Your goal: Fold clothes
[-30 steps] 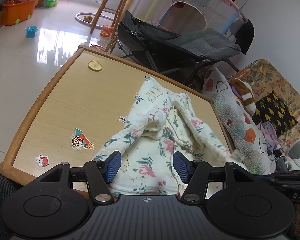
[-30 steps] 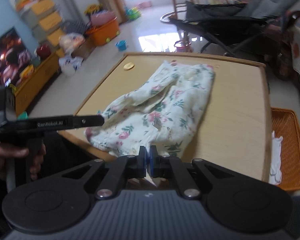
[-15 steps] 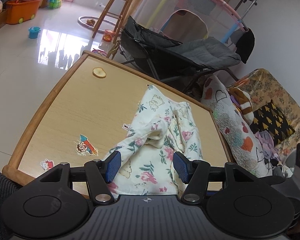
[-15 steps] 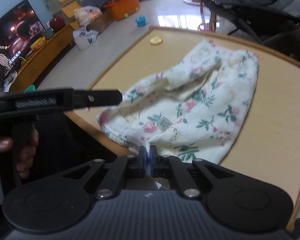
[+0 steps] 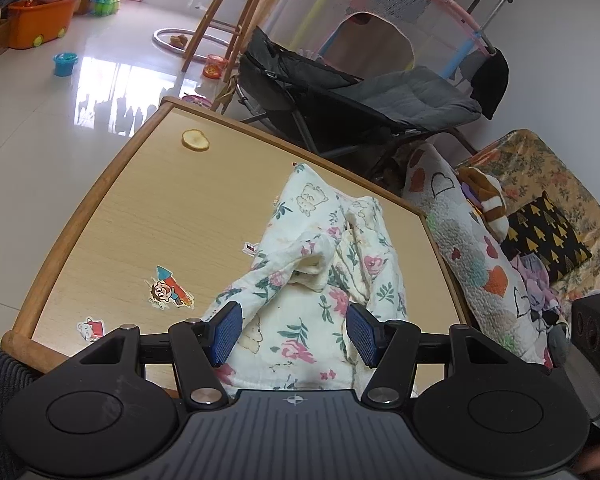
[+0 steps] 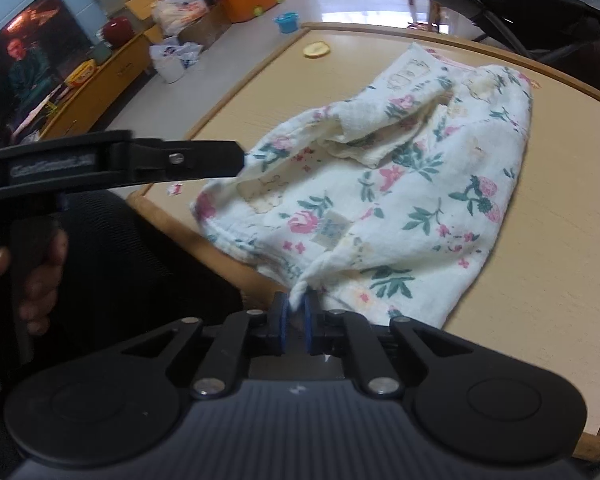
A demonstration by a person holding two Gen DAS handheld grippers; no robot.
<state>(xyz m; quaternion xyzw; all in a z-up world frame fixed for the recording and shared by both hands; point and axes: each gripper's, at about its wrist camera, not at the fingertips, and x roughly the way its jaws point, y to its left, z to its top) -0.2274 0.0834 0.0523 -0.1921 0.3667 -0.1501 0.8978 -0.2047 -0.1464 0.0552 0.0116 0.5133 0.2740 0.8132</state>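
Observation:
A cream garment with a floral print (image 5: 324,264) lies crumpled on the wooden table (image 5: 148,216), one fold raised in its middle. My left gripper (image 5: 296,332) hovers open over the garment's near end, nothing between its blue pads. In the right wrist view it shows as a black bar (image 6: 204,158) at the garment's (image 6: 400,184) left edge. At the near table edge my right gripper (image 6: 296,320) has its jaws opening. A pinched corner of the garment still sits between the pads, with a narrow gap showing.
Cartoon stickers (image 5: 168,292) and a round yellow slice (image 5: 195,140) lie on the table's left part. A dark stroller (image 5: 360,96) stands behind the table, a patterned sofa with cushions (image 5: 540,232) to its right. A hand (image 6: 40,264) holds the left gripper's handle.
My right gripper came down and closer to the table edge, bringing the garment's corner with it, and its pads have parted slightly. The left gripper has stayed in place, still open.

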